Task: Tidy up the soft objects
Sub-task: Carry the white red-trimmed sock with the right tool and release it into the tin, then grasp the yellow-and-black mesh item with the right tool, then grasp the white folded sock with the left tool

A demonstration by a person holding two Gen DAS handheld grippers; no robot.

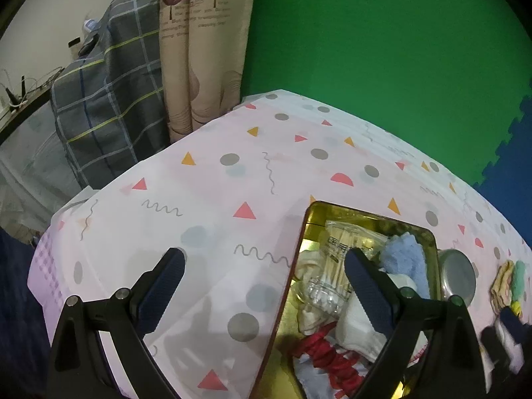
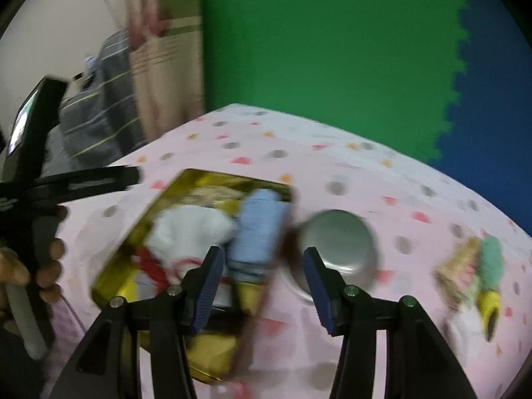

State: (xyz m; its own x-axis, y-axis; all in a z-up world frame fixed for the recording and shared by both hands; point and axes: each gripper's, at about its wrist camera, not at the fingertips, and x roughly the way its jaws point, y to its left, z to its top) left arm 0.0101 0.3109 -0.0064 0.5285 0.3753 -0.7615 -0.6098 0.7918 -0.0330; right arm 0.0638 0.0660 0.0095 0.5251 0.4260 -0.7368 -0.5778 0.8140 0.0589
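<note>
Both tongs are seen released, with nothing gripped: the left tongs (image 1: 264,267) are spread wide over the left rim of the gold tin (image 1: 301,232), the right tongs (image 2: 262,266) are held above its right edge. Inside the tin a blue cloth (image 2: 257,232), a white cloth (image 2: 189,229) and a red cord (image 1: 327,355) are packed. Just right of the tin a round metal lid (image 2: 335,242) is placed on the table (image 1: 199,199), and farther right a heap of soft items (image 2: 475,266) is left.

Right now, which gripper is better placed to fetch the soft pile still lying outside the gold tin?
Right gripper, probably: it is open and empty, and the soft pile lies on its side. The left gripper straddles the gold tin's far edge.
</note>
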